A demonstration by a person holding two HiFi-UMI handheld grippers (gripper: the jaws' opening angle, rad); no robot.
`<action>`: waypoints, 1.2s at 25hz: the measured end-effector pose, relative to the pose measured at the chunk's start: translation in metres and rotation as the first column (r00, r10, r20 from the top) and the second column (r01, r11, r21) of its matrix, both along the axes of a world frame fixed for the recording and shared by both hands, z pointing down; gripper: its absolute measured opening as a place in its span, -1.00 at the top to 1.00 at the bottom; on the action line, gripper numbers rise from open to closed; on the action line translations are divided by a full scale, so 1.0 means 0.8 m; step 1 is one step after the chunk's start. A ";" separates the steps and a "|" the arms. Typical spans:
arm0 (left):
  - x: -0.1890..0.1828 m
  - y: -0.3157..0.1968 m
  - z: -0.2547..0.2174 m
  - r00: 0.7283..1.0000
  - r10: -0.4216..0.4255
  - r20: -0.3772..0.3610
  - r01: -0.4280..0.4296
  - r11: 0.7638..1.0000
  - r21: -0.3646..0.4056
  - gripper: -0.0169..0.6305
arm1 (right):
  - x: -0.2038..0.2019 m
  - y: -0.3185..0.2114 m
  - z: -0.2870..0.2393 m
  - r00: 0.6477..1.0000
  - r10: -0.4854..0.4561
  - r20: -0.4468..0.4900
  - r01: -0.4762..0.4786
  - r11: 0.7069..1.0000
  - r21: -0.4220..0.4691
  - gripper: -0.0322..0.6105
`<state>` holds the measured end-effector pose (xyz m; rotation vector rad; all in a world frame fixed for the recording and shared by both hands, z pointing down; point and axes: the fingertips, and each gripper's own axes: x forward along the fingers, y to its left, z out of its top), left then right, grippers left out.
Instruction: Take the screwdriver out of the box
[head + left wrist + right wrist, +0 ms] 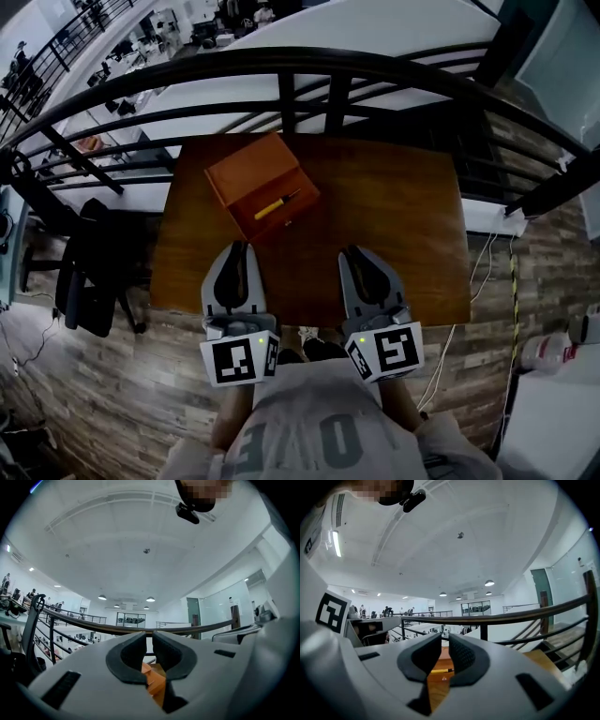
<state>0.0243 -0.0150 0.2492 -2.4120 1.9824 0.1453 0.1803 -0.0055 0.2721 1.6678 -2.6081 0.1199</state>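
Currently hovering at the near edge of the desk (403, 206), side by side and pointing level: left gripper (240, 249) and right gripper (352, 255), fingers of each drawn narrow, almost touching, holding nothing. Screwdriver (276, 204) lying loose in the open half of the orange box (249, 169), yellow handle toward near-left, dark shaft toward far-right. Box on far-left part of desk, ahead of left gripper, well apart from both; not yet reached. Risks, as judged: with fingers this narrow, likely to shove the screwdriver along the tray rather than straddle it, so opening needed before any descent. Thin and round, hence liable to roll or pivot if pinched off-centre or on the shaft. Box apparently unsecured; could slide or tilt if nudged by a finger. Possible snag on the tray wall if lifted at an angle. Surroundings: dark railing (281, 54) close behind far edge of desk, limiting overshoot; office chair (94, 272) left of desk; cables (487, 253) hanging at right; white bottle (548, 352) further right. Nothing on the desk between grippers and box.
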 end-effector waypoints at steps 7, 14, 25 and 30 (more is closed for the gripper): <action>-0.004 -0.054 0.002 0.998 -0.045 0.037 0.046 0.999 -0.029 0.80 | 0.005 -0.061 0.013 0.999 -0.033 0.026 0.034 0.999 -0.027 0.73; 0.004 -0.084 -0.003 0.999 -0.026 0.041 0.027 0.999 -0.028 0.80 | 0.002 -0.093 0.005 0.998 -0.042 0.036 0.043 0.999 -0.016 0.73; -0.019 -0.133 -0.010 1.000 0.005 0.030 -0.005 1.000 -0.007 0.80 | -0.019 -0.132 0.002 1.000 -0.003 0.029 0.004 1.000 -0.015 0.73; -0.015 -0.146 -0.007 0.999 0.018 0.029 -0.017 1.000 -0.013 0.80 | -0.013 -0.145 -0.001 1.000 0.002 0.013 -0.002 1.000 -0.014 0.73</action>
